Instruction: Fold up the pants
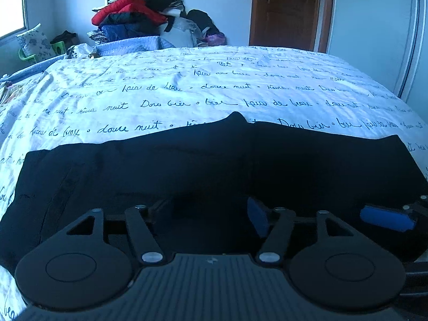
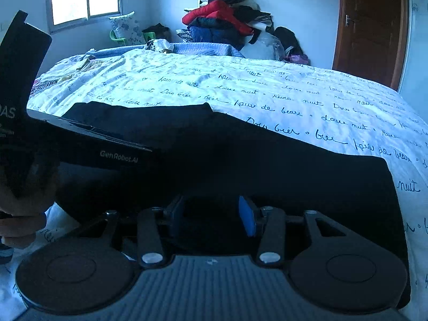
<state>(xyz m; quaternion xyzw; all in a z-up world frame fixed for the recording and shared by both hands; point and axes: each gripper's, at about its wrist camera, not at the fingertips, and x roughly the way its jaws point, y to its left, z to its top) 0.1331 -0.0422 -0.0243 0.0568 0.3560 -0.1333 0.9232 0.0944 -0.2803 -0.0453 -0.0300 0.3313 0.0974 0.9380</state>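
Black pants (image 1: 214, 165) lie flat across the near edge of a bed (image 1: 203, 85) dressed in a script-printed sheet, filling the 6 o'clock half of both wrist views. The left gripper (image 1: 211, 214) and right gripper (image 2: 211, 214) hover low at the near hem, fingers spread apart, nothing pinched. The garment already looks doubled lengthwise, legs seemingly stacked; the crosswise folds appear still to come. A clothes pile (image 1: 139, 10) sits at 11 o'clock.
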